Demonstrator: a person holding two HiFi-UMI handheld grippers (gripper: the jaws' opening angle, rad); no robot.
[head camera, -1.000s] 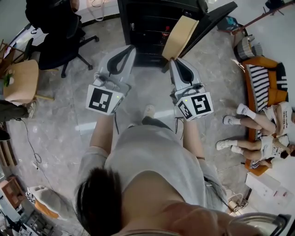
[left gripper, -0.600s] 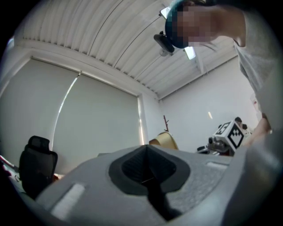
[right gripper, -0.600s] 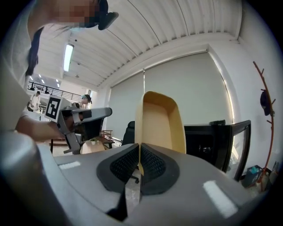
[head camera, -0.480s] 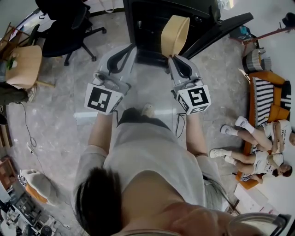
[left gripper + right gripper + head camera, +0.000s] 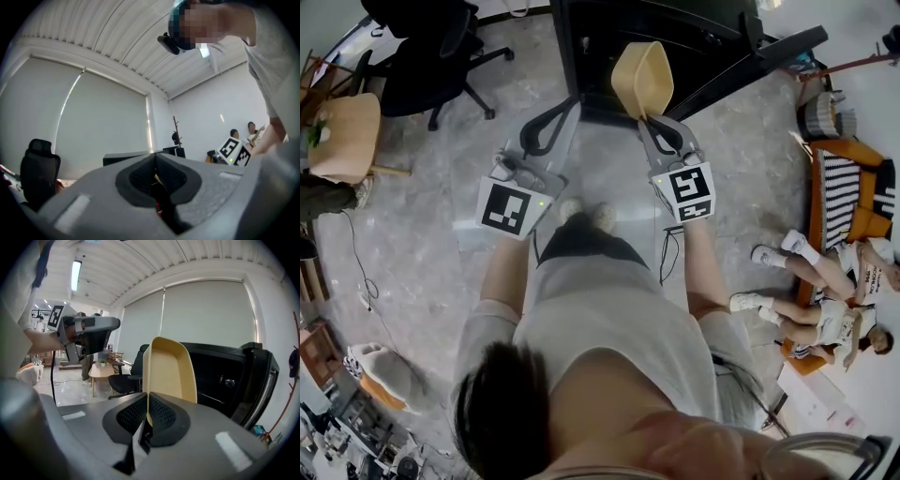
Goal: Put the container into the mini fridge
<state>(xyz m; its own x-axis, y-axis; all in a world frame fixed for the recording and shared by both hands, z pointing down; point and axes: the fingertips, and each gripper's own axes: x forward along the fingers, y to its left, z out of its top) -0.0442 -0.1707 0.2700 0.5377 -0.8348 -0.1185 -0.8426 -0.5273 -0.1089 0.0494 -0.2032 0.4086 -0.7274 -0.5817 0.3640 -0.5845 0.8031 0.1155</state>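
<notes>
Container [image 5: 171, 371] rim between right gripper [image 5: 147, 405] jaws (upright); mini fridge [image 5: 225, 376] beyond

Open-plan office or lab space, not a home — polished grey floor [image 5: 412, 216], black office chairs [image 5: 431, 47], full-width roller blinds [image 5: 206, 315], ribbed ceiling [image 5: 154, 263] with a strip light [image 5: 75, 275]. Lounge corner: orange sofa [image 5: 865, 220] with people [image 5: 834, 309] sitting, small wooden table [image 5: 342, 136], coat stand [image 5: 176, 133]. Loose cable [image 5: 358, 277] across the floor, black mini fridge [image 5: 591, 56] standing on it.
</notes>
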